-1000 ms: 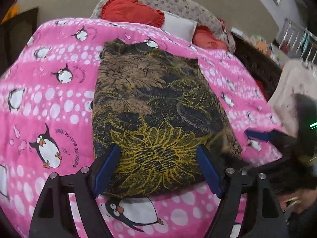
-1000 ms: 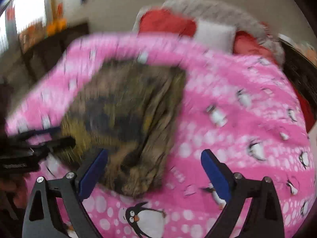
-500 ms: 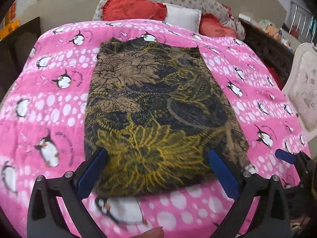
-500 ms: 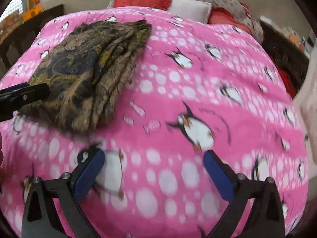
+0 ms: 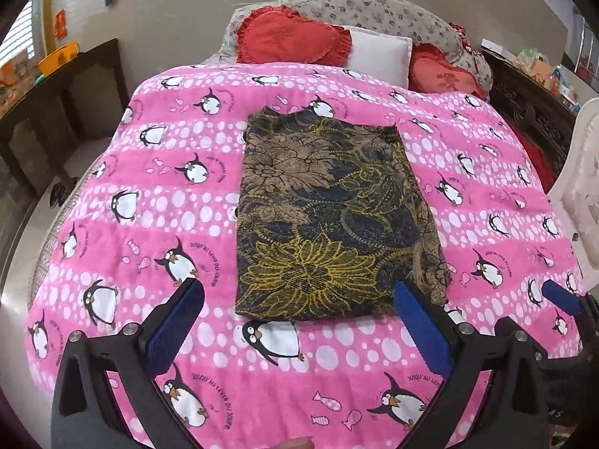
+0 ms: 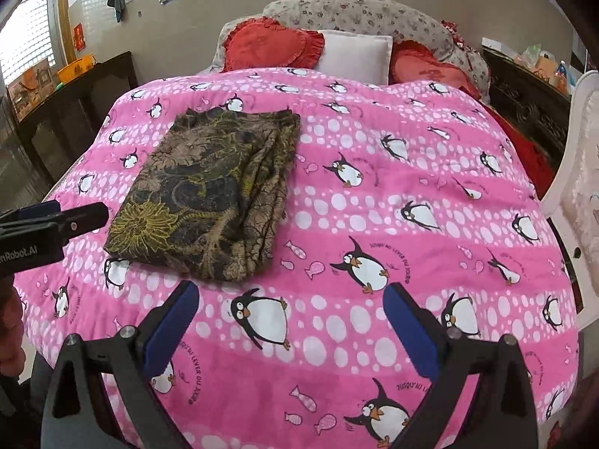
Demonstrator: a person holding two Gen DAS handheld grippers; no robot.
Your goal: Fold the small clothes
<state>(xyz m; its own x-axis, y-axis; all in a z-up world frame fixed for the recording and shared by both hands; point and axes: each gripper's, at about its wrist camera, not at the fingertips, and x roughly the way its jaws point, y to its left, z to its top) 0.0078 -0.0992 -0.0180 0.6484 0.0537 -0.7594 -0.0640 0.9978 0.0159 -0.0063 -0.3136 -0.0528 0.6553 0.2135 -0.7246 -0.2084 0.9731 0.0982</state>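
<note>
A folded garment (image 5: 329, 220) with a dark, brown and yellow flower print lies flat on the pink penguin blanket (image 5: 149, 194). In the right wrist view the same garment (image 6: 213, 191) sits at the left, its folded layers showing along the right edge. My left gripper (image 5: 299, 321) hovers open just in front of the garment's near edge, nothing between its blue pads. My right gripper (image 6: 290, 316) is open over bare blanket, to the right of the garment. The left gripper's fingers (image 6: 75, 219) show at the left edge of the right wrist view.
Red heart cushions (image 5: 292, 39), a white pillow (image 5: 378, 54) and a flowered bolster (image 5: 359, 11) line the head of the bed. Dark wooden furniture (image 5: 63, 86) stands to the left, another dark cabinet (image 5: 531, 101) and a white chair (image 5: 580, 187) to the right.
Both grippers pulled back and rose from the garment. The left jaws widened and came off its near edge. The right gripper swung right, over bare blanket.
</note>
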